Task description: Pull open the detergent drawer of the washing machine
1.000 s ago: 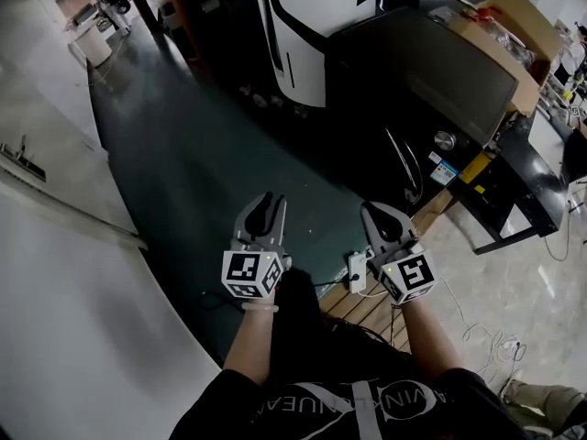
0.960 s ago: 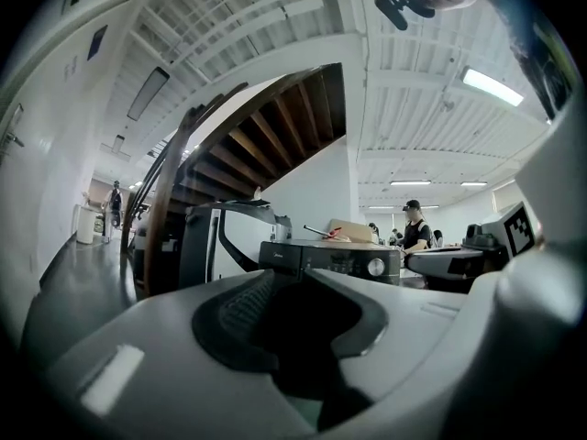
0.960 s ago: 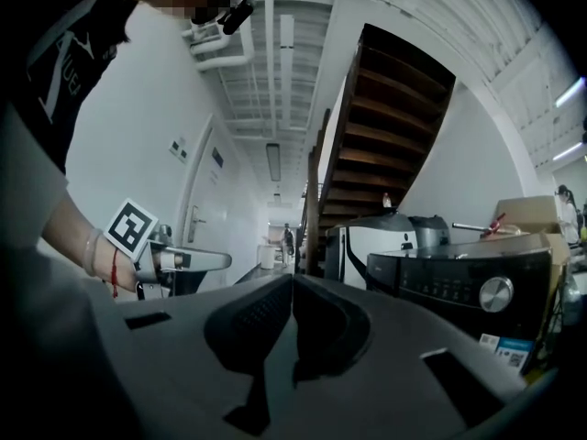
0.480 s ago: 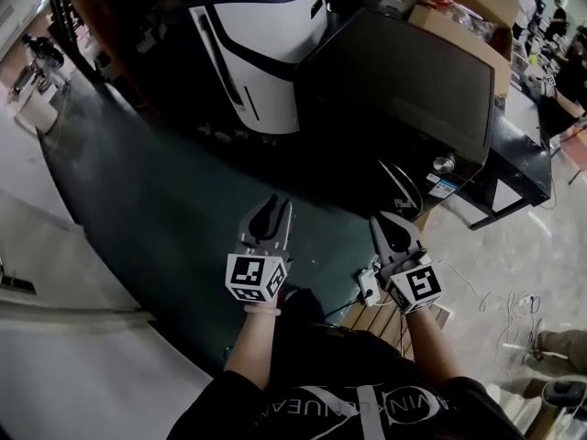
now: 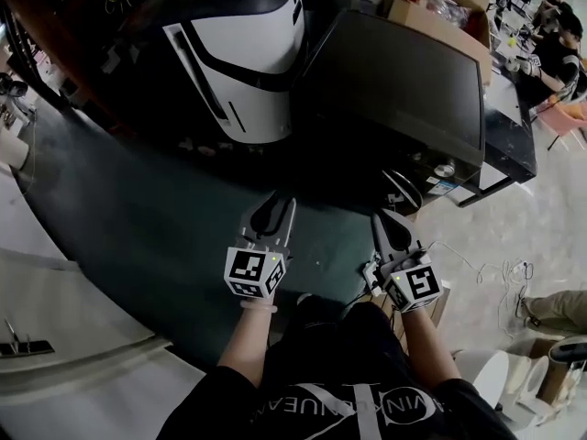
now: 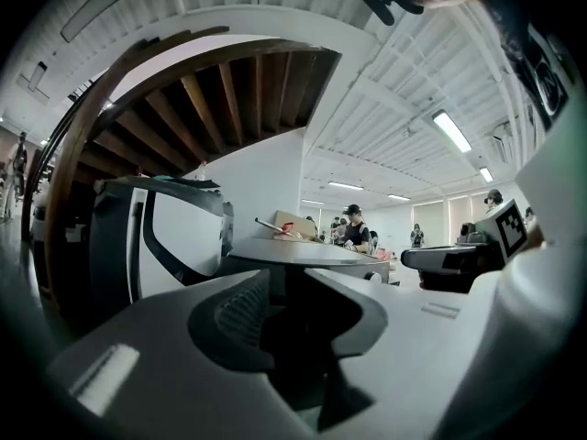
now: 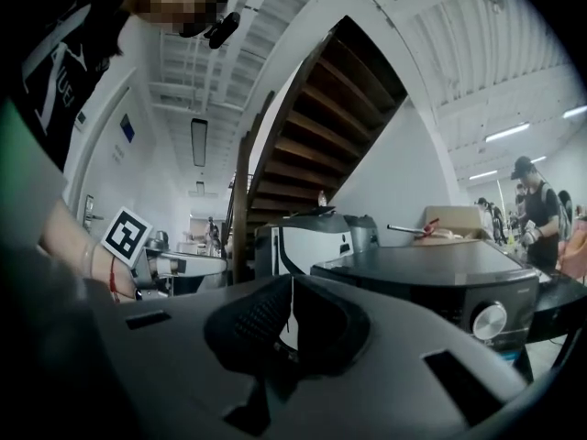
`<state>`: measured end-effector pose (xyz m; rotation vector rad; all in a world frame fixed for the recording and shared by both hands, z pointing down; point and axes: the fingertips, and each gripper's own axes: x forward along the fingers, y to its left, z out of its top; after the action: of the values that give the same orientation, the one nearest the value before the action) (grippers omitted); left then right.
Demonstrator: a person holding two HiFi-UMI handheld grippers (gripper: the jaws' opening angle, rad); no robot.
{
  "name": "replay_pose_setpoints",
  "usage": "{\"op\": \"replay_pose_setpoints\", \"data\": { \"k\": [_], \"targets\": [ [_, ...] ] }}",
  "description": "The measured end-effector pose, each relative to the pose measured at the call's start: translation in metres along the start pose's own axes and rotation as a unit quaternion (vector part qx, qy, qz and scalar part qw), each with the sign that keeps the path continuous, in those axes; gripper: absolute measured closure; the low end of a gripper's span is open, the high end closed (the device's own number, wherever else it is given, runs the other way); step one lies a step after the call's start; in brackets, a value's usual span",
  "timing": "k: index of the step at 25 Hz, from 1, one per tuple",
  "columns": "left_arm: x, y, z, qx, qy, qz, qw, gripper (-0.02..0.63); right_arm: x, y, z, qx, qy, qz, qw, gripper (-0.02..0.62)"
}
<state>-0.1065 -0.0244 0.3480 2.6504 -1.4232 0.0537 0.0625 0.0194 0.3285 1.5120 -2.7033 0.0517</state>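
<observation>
Washing machine (image 5: 394, 90), dark and boxy, stood at the far right beside a white-and-black appliance (image 5: 248, 44); its detergent drawer could not be made out. Both tongs hovered level over the green floor (image 5: 156, 218), apart from the machine on its near side: left tongs (image 5: 272, 200) slightly parted and empty, right tongs (image 5: 390, 218) clenched on nothing.

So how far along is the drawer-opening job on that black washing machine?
Nothing done: the black washing machine with the silver knob stands untouched. In hand: left gripper and right gripper hover empty, short of it. Left: reach its drawer (not discernible here), grip, pull.
</observation>
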Motion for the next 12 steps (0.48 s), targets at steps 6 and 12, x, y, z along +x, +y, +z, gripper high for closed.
{"op": "replay_pose_setpoints", "data": {
  "k": [6,12],
  "targets": [
    [0.026,0.008,-0.002,-0.038,0.002,-0.008,0.9992,0.508,0.024,-0.006,0.000,-0.007,0.015,0.001,1.000,0.583],
    [0.075,0.012,-0.022,-0.077,0.013,-0.011,0.9969,0.503,0.060,-0.023,-0.024,0.010,0.027,0.015,0.999,0.583]
  ]
}}
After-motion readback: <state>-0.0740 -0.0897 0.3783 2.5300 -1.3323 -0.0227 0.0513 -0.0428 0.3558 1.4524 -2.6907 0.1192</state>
